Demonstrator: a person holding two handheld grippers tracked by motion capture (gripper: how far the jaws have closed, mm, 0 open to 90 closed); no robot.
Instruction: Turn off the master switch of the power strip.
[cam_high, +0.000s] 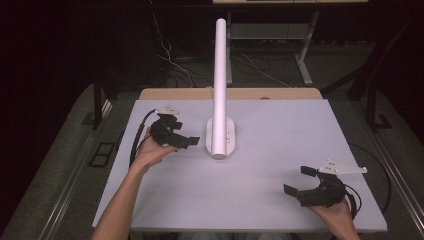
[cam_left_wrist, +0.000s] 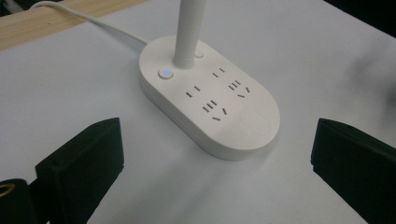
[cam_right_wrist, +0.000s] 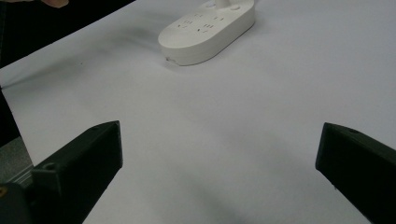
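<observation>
**A:** Where is the lamp base (cam_high: 220, 138) sitting right now?

**B:** It is resting flat near the middle of the white table (cam_high: 280, 150), a little left of centre, with its white post (cam_high: 219, 75) rising from the far end. In the left gripper view the oval base (cam_left_wrist: 210, 98) is lying just ahead of the jaws, between them, toward about one o'clock. Its long axis is running from eleven o'clock down to five o'clock in that view, and the lit button (cam_left_wrist: 165, 73) is sitting at the far end beside the post.

**A:** Which gripper is nearer?

**B:** The left gripper (cam_high: 181, 140), clearly. In the high view it is hovering just beside the base, at the base's nine o'clock, pointing toward it. The right gripper (cam_high: 300, 181) is sitting well apart, down at about four o'clock from the base, near the table's front edge.

**A:** Are the jaws holding anything?

**B:** No. Both pairs are standing spread wide with nothing between them. From the right gripper view the base (cam_right_wrist: 208, 30) is lying far off at about twelve o'clock.

**A:** So what is the coming move turning on?

**B:** I am judging that the left gripper is the one lining up. The base is lying skewed across its jaw line, so it would need to turn somewhat to close across the narrow width, or reach on to the button.
</observation>
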